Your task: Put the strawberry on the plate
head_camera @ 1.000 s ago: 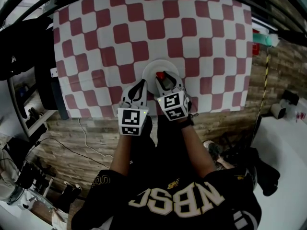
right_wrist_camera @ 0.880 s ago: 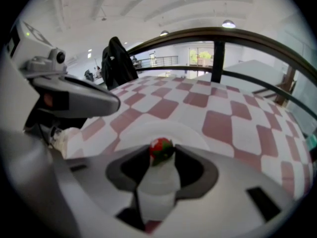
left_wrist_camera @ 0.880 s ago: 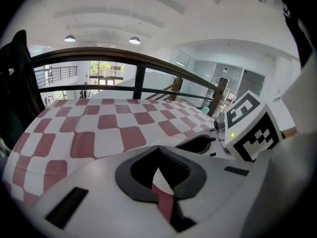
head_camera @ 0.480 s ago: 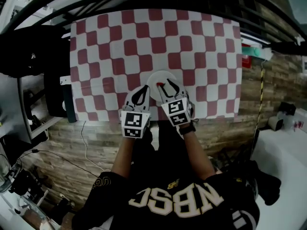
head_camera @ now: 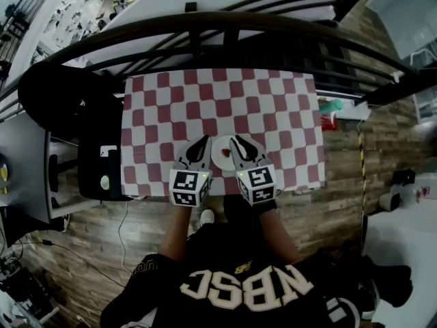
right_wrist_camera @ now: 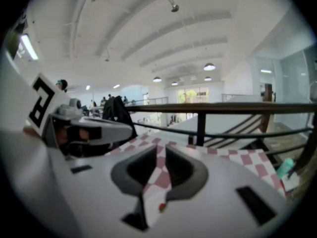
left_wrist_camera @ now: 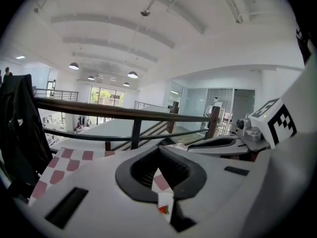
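The red strawberry (head_camera: 226,154) lies on the small white plate (head_camera: 218,146), near the front edge of the red-and-white checked table (head_camera: 273,108). Both grippers hang high above it, one on each side of the plate. My left gripper (head_camera: 203,141) is shut and empty, its tips meeting (left_wrist_camera: 159,152); below them I glimpse the strawberry (left_wrist_camera: 163,209). My right gripper (head_camera: 236,141) has just been closing, but a slim gap (right_wrist_camera: 161,151) still shows and nothing is between the jaws. Through that gap the strawberry (right_wrist_camera: 161,207) sits on the plate (right_wrist_camera: 151,202).
A dark curved railing (head_camera: 225,26) runs behind the table. A black jacket on a chair (head_camera: 65,101) and a black stand (head_camera: 99,162) are at the table's left. A green item (head_camera: 334,106) sits off the right edge. Wooden floor (head_camera: 341,162) surrounds the table.
Both grippers have lifted well up from the plate, leaving the strawberry lying on it. The right jaws stood wide and have narrowed. The table looks smaller and farther away.
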`<state>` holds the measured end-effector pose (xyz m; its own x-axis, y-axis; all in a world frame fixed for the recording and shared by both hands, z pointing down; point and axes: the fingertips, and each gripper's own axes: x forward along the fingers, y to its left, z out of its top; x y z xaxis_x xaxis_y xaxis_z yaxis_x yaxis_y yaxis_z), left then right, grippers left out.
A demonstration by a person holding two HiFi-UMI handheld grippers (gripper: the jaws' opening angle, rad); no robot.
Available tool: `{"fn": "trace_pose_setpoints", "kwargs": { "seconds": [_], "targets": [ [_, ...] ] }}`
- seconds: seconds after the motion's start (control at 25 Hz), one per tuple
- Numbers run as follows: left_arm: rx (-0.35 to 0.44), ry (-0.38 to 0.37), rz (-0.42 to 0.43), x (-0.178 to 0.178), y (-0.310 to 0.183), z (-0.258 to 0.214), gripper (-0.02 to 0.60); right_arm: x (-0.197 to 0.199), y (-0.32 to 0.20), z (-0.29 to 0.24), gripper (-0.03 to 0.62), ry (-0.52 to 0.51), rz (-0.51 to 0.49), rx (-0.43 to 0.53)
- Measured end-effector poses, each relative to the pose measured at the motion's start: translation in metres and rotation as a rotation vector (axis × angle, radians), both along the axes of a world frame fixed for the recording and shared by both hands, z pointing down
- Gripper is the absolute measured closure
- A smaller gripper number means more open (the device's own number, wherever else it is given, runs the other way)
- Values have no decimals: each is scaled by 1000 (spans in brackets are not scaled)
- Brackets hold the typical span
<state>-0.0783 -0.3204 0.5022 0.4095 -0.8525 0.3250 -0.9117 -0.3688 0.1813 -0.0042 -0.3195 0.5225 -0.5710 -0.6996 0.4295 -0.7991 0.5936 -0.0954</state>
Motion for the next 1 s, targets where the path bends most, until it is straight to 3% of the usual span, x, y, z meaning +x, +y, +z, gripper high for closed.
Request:
{"fn": "trace_pose_setpoints", "kwargs": {
  "seconds": [0.2, 0.48, 1.0],
  "targets": [
    [123, 26, 0, -2, 5, -59, 572, -5, 10, -67, 568, -65, 9, 135],
    [272, 57, -13, -5, 15, -120, 572, -1, 15, -130, 576, -112, 56, 294],
    [366, 56, 24, 12, 13, -150, 572, 7, 7, -163, 576, -125, 84, 386]
  ]
}}
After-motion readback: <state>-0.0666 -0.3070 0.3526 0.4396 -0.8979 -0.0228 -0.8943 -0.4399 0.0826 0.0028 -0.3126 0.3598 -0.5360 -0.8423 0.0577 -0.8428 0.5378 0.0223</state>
